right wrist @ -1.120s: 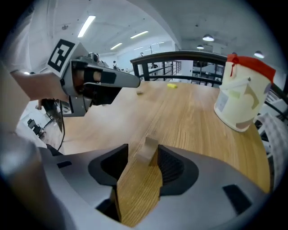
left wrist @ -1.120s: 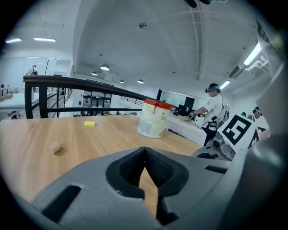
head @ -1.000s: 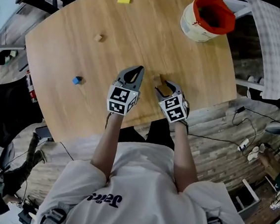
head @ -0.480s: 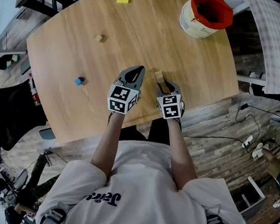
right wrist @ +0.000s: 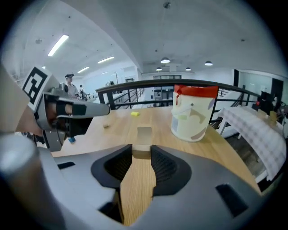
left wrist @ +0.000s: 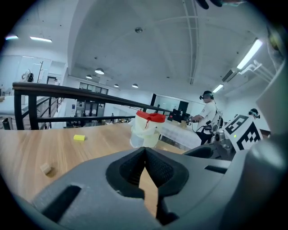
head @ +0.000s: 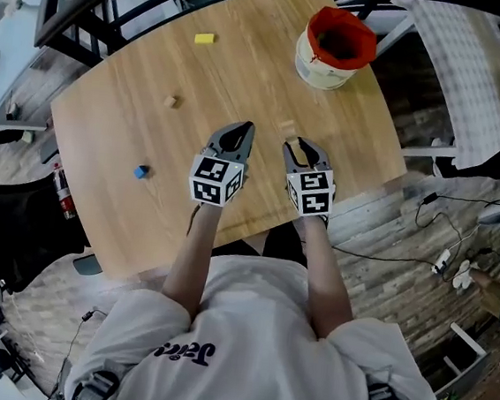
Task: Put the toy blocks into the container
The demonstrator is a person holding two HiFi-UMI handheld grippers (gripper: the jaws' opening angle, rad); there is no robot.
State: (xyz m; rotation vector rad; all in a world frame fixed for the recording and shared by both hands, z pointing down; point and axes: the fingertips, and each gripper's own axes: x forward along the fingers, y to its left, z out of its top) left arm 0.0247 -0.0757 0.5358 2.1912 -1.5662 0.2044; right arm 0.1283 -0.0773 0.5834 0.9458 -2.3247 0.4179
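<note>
Partly behind jaws: wooden block (right wrist: 143, 137).

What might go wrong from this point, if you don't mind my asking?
The right gripper, whose jaws have just closed, pinches the wooden block only at its tips, so the block could slip on the way. The container stands near the table edge; a bump might push it off.

The table (head: 246, 70) is light wood with a fine straight grain. The container (head: 310, 66) is cream, rimmed in red. There are a yellow block (head: 204, 38), a blue block (head: 141, 172), a tan block (head: 171, 101) and a pale wooden block (right wrist: 143, 134). The left gripper (head: 237, 129) and right gripper (head: 296, 144) are grey (pads black), with black-and-white square markers. The cloth (head: 476, 76) looks white, perhaps finely checked.
</note>
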